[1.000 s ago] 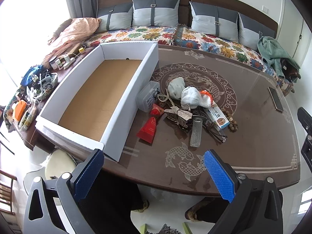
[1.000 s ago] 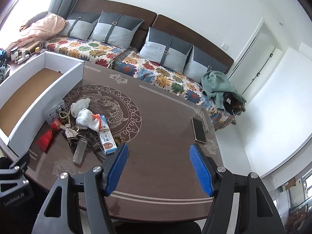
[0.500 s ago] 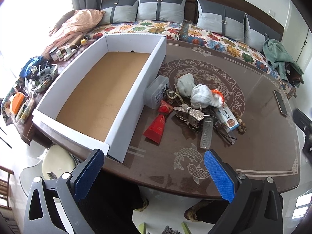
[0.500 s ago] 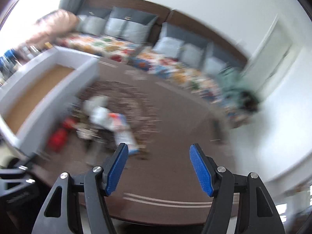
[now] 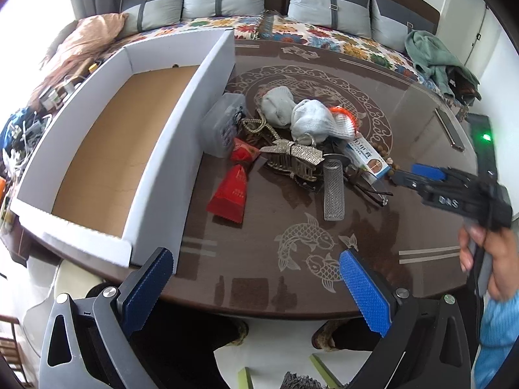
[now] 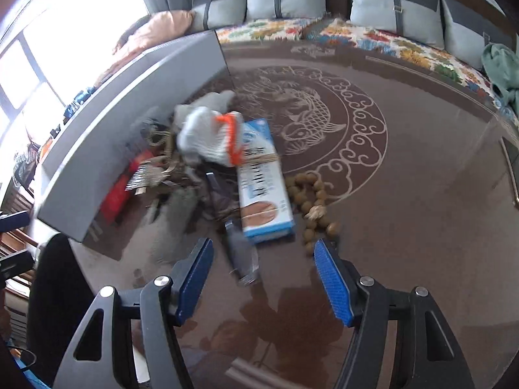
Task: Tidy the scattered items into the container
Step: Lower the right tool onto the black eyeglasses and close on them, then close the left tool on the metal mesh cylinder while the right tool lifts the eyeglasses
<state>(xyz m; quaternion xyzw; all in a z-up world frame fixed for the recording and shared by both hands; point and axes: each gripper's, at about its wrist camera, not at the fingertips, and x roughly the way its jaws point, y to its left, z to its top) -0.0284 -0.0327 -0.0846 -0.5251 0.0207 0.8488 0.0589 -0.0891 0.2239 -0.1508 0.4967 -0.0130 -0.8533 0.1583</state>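
A white cardboard box (image 5: 181, 149) with a bare brown floor stands on the left of the table. Beside it lies a pile: a clear plastic case (image 5: 223, 123), a red packet (image 5: 232, 191), a white glove with orange trim (image 5: 316, 123), a mesh metal tube (image 5: 333, 189), a blue-and-white carton (image 5: 366, 159) and glasses (image 5: 366, 188). My left gripper (image 5: 256, 259) is open above the near table edge. My right gripper (image 6: 262, 249) is open low over the table, just short of the carton (image 6: 262, 191) and wooden beads (image 6: 311, 201), with a glasses lens (image 6: 241, 253) between its fingers.
A phone (image 5: 449, 129) lies at the table's right side. A sofa with cushions and a green cloth (image 5: 434, 55) runs behind the table. Cables and small clutter (image 5: 19, 136) sit left of the box. A person's hand (image 5: 489, 259) holds the right gripper.
The right gripper swung left and dropped down close to the pile's right end. The left gripper moved forward, nearer the table. Both stayed open; the items have not moved.
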